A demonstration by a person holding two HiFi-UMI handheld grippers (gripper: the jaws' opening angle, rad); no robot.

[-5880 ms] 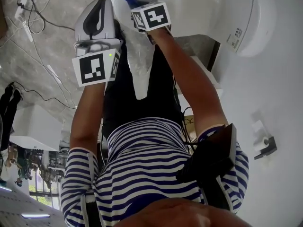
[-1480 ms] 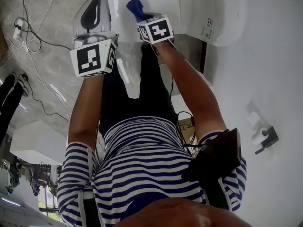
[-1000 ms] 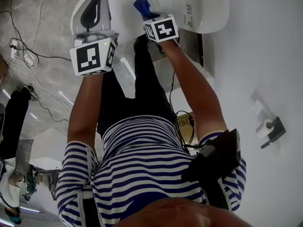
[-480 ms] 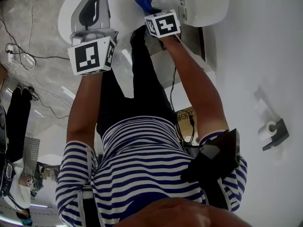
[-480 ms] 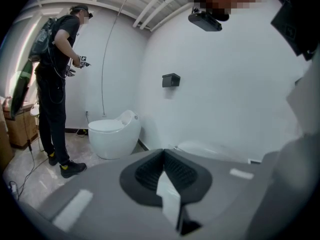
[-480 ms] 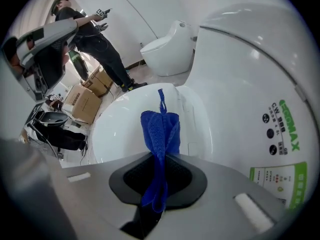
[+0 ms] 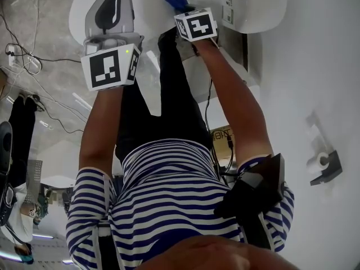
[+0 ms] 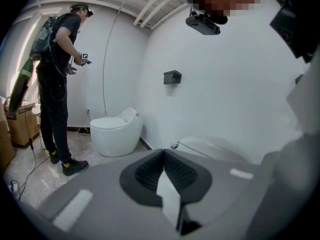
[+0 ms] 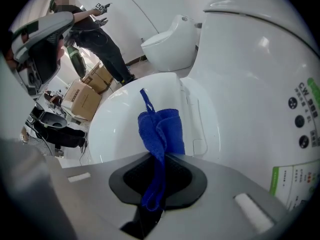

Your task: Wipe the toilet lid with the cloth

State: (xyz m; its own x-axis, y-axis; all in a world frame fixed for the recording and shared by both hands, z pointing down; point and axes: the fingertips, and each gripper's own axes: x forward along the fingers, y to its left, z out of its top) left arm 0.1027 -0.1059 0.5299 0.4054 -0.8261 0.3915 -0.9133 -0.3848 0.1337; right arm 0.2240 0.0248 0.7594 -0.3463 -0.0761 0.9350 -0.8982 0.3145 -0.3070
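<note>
— Where's the cloth (image 9: 162, 129) at?

— It's pinched in the right gripper (image 9: 156, 159). The fingers are clamped on its lower fold, and the rest of the blue bundle sticks out ahead of them with a thin loop at the tip.

— And the toilet lid (image 9: 117, 129)?

— It's down, white and glossy, right beyond the cloth. The bundle hangs over the right part of the lid, near the hinge and the tank (image 9: 260, 84) (the one with the printed label). I can't tell whether the cloth touches the surface.

— What about the other hand?

— The left gripper (image 8: 164, 156) has its fingers pressed together with nothing between them. In the head view it sits to the left of the right one, well apart from the cloth, with the lid's left side beyond it.

— What does its camera see?

— A white wall (image 8: 225, 94) with a small black holder (image 8: 172, 77) on it, a second toilet (image 8: 115, 134) far off on the floor, and a person (image 8: 57, 84) in dark clothes standing to the left of that toilet.
</note>
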